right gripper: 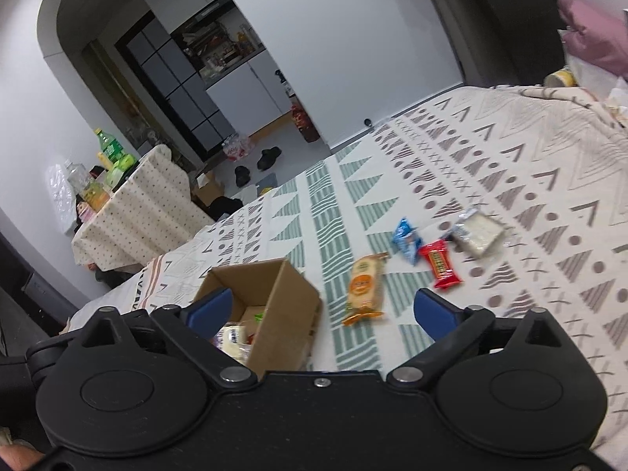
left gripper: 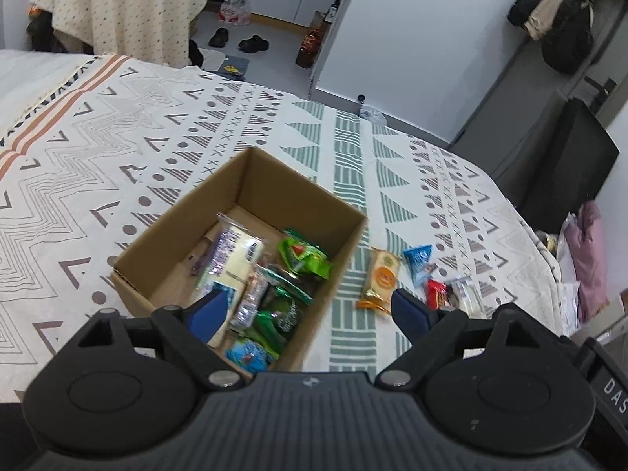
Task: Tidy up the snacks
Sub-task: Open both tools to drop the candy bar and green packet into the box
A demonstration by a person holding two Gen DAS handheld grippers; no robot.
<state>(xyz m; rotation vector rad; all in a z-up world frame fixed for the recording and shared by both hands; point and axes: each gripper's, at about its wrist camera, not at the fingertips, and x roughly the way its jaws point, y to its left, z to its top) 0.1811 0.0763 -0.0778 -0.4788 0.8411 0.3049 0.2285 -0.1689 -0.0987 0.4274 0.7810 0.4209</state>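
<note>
An open cardboard box (left gripper: pixel 274 184) stands on the patterned bed cover and holds several snack packets, among them a pale one (left gripper: pixel 239 251) and green ones (left gripper: pixel 304 257). To its right lie an orange-and-cream packet (left gripper: pixel 380 278), a blue packet (left gripper: pixel 418 261), a red packet (left gripper: pixel 436 293) and a clear white packet (left gripper: pixel 467 294). My left gripper (left gripper: pixel 310 308) is open and empty above the box's near right corner. In the right wrist view the box (right gripper: pixel 274 302), the orange packet (right gripper: pixel 365 288), the blue packet (right gripper: pixel 407 239), the red packet (right gripper: pixel 440 263) and the white packet (right gripper: pixel 479 232) show. My right gripper (right gripper: pixel 324 312) is open and empty, just short of the orange packet.
The bed cover (left gripper: pixel 117 149) spreads wide to the left and behind the box. The bed's right edge drops to a black case (left gripper: pixel 569 157) and pink cloth (left gripper: pixel 588 259). A cloth-covered table (right gripper: pixel 145 204) with bottles stands beyond the bed's far side; shoes (left gripper: pixel 253 43) lie on the floor.
</note>
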